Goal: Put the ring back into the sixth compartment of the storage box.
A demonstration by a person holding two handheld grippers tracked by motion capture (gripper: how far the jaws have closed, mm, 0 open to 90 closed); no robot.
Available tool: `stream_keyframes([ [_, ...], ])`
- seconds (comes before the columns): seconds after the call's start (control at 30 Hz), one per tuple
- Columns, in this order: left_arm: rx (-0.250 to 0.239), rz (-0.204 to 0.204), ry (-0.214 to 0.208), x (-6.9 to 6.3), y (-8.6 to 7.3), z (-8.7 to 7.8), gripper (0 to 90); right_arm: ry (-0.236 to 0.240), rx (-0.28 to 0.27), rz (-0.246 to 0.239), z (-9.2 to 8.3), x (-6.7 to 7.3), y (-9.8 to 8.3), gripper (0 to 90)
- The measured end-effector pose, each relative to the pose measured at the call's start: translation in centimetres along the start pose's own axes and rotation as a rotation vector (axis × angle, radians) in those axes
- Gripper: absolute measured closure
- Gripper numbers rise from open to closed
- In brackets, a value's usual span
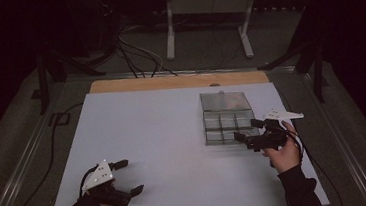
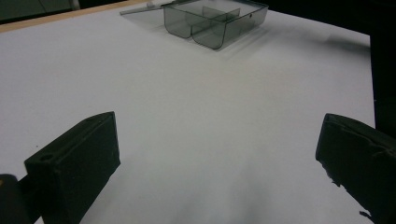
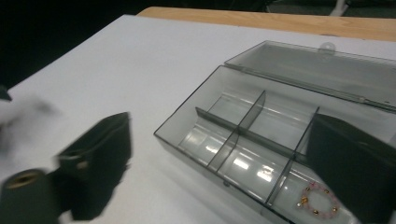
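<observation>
High view: the right claw (image 1: 246,130), at the right of the frame, has its black jaws spread wide with nothing between them — they sit at the near right corner of the clear smoky plastic compartment box (image 1: 227,121), whose lid lies flat open toward the top of the frame. The left claw (image 1: 127,177), at the lower left, is also spread and empty, resting low over the white worktop (image 1: 149,136), well apart from the box.

Left gripper view: the two jaws stand far apart at the bottom corners, holding nothing, with bare worktop (image 2: 196,116) between them. The box (image 2: 215,23) lies at the top centre of the frame, well away.

Right gripper view: the jaws are wide apart and nothing is pinched — the left one blurred over the worktop (image 3: 130,60), the right one in front of the box's right end. The box (image 3: 243,135) fills the centre and right, its dividers visible. A small pink beaded bracelet with gold-coloured beads (image 3: 318,200) lies in the lower right compartment, just beside the right jaw and not touched by it.
</observation>
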State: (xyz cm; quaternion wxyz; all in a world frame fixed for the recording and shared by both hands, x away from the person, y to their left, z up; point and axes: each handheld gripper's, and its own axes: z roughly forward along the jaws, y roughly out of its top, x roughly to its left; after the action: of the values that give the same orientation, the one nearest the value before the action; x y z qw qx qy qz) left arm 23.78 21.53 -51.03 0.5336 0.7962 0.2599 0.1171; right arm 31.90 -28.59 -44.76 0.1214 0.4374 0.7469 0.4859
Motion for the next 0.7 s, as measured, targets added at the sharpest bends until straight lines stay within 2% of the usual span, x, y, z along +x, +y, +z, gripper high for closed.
stream_keyframes([
  [0.13,-0.002,-0.002,-0.001,0.0,0.0,0.0,0.6,0.000,-0.009,-0.010,-0.3,0.0,-0.7,0.5],
  [0.4,0.003,0.002,-0.004,0.0,0.0,0.1,0.6,-0.016,0.025,-0.024,-0.8,0.2,-2.3,0.5],
  [0.7,-0.002,0.001,-0.006,0.0,0.0,0.0,0.7,-0.004,0.044,-0.007,-1.7,0.5,-4.4,0.5],
])
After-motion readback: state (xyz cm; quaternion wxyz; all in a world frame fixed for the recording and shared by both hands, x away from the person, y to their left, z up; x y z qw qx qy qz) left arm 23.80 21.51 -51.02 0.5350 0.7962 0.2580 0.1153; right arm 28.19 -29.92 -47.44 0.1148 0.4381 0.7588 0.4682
